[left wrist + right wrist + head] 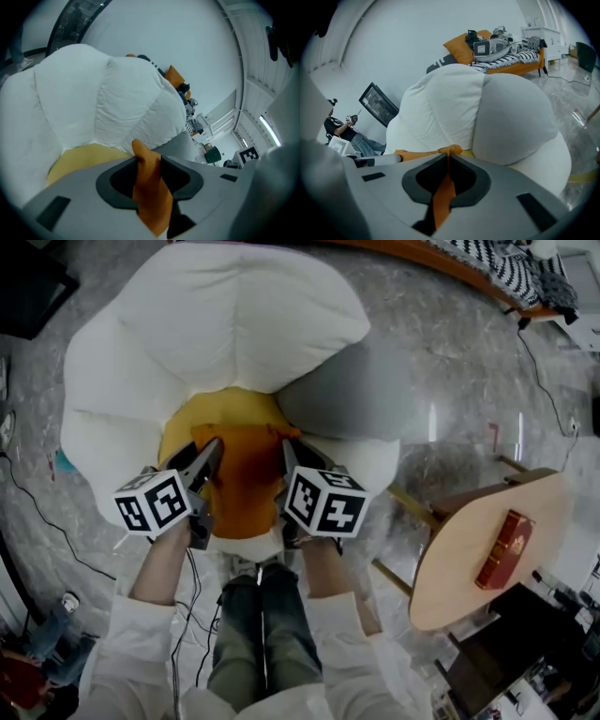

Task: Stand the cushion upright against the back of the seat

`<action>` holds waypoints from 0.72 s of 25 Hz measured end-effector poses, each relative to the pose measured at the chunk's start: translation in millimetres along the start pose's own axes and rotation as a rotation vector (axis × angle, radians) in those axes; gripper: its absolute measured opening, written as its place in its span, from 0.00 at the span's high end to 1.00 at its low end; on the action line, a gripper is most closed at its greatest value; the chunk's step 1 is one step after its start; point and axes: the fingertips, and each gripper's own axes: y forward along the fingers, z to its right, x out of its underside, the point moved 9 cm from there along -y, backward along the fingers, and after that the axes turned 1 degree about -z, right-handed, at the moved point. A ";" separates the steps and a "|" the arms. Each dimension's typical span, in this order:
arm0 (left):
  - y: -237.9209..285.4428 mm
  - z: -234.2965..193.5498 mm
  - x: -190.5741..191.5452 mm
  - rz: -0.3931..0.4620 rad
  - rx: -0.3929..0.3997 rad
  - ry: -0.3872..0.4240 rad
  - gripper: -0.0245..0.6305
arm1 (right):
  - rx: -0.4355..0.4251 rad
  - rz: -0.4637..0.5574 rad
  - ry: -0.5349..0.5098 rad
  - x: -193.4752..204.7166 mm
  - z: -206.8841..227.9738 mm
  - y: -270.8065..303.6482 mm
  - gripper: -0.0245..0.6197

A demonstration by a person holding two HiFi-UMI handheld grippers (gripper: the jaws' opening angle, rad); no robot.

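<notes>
The orange cushion sits over the yellow pad at the seat's front edge, well short of the white back. The left gripper is clamped on 1 far corner and the right gripper on the other, with fabric bunched between the jaws. The cushion looks light, soft and floppy. It will likely sag between the 2 grips, so these top corners suit standing it up.

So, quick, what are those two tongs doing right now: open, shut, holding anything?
Left tongs: shut on a corner of the orange cushion.
Right tongs: shut on the same cushion's fabric.
</notes>
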 end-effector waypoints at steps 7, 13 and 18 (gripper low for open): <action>-39.2 33.4 -28.4 0.080 0.033 0.039 0.72 | -0.021 0.065 -0.008 -29.3 -31.2 -39.4 0.92; -57.3 56.5 -61.5 0.122 0.055 0.078 0.72 | -0.017 0.137 -0.056 -68.3 -56.2 -60.1 0.92; -57.3 69.6 -91.0 0.174 0.069 0.129 0.72 | -0.030 0.197 -0.077 -99.9 -66.1 -63.6 0.92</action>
